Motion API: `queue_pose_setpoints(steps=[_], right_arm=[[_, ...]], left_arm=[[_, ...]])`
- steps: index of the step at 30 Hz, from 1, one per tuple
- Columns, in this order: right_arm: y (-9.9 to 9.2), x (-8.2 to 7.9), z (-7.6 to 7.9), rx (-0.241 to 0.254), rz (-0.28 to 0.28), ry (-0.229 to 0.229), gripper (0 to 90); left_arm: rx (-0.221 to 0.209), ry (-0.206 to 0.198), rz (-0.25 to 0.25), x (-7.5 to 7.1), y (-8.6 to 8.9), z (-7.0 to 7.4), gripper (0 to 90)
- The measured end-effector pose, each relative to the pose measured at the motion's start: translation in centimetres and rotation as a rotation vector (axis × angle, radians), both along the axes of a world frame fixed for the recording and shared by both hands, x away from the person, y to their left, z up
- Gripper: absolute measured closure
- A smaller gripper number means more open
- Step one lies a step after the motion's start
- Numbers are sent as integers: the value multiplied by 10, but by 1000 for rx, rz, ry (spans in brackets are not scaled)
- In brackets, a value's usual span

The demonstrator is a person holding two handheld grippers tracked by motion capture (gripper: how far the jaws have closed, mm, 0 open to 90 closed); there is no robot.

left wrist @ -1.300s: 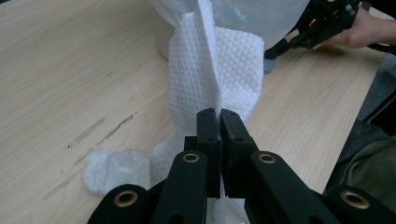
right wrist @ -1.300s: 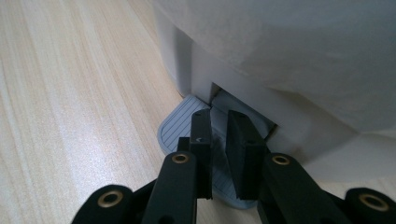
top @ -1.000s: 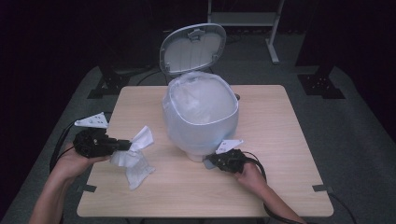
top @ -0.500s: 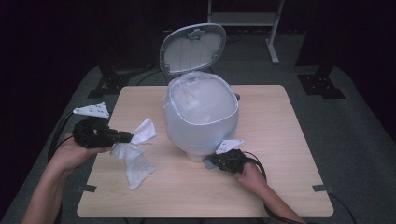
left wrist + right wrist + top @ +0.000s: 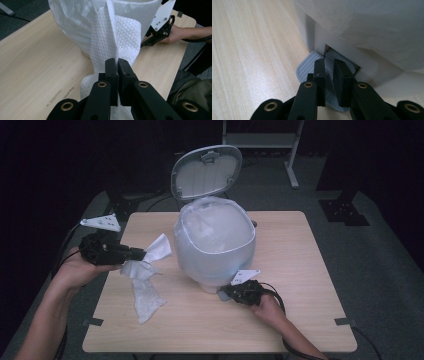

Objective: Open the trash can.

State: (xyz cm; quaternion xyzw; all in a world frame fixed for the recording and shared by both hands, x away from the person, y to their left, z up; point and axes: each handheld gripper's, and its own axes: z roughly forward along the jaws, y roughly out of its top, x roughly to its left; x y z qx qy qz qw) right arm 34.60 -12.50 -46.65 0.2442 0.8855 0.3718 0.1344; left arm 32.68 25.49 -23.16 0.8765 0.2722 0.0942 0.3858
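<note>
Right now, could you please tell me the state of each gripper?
Left gripper: shut on the paper towel.
Right gripper: shut, its jaws pressing on the bin's pedal.

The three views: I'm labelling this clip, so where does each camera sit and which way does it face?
High view: above the person's side, looking down on the table; forearms, both grippers.
Left gripper view: on the left gripper, facing the paper towel and bin; shut jaws.
Right gripper view: on the right gripper, low, facing the pedal; jaws.
All share the bin.
</note>
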Motion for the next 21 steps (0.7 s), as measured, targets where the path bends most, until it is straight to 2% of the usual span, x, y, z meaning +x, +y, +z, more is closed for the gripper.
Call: queue_pose_setpoints(steps=[7,16,21], right_arm=[[0,0,0,1,-1,-1,798],[0,1,0,3,5,3,799],[-1,1,-1,10,4,4,799]], left_arm=[[29,2,-18,5,-10,16,877],[24,-5,-18,12,-16,31,877],[23,13,-32,16,-18,39,878]])
